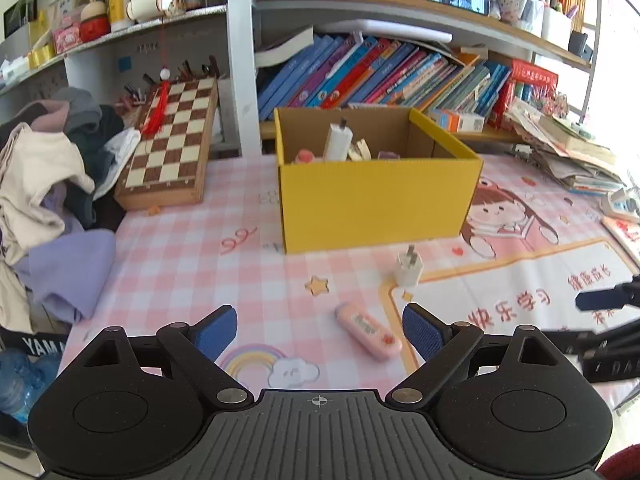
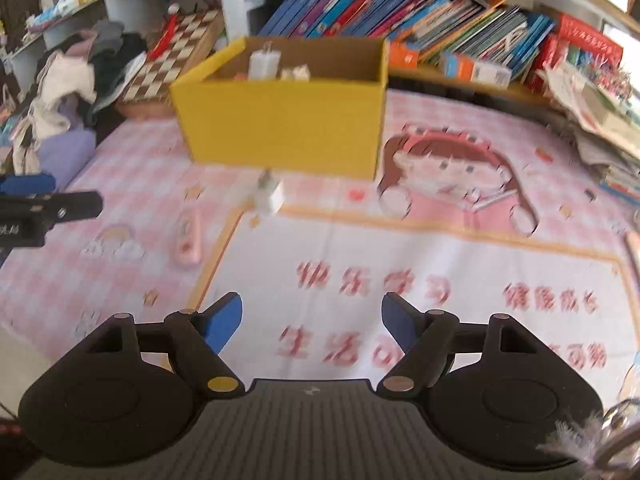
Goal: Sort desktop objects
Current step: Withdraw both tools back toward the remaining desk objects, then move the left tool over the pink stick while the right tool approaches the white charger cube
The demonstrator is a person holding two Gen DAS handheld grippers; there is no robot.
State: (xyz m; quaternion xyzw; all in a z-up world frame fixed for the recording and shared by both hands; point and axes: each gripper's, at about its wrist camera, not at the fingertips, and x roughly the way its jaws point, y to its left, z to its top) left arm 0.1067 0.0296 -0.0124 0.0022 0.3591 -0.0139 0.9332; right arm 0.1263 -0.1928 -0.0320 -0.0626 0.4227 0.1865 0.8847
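I am holding my left gripper over the counter, and its blue pads are wide apart with nothing between them. Just past them lies a pink stick, flat on the pink checked mat. Its long side runs on a slant: one end points up and left toward the yellow box, the other end points down and right toward my right pad. A little farther, between the stick and the box, a white plug stands up with its metal prongs pointing at the ceiling. My right gripper hangs over the white part of the mat with the red writing, its pads also apart and empty. From that side the picture is blurry. The box has a few small things inside.
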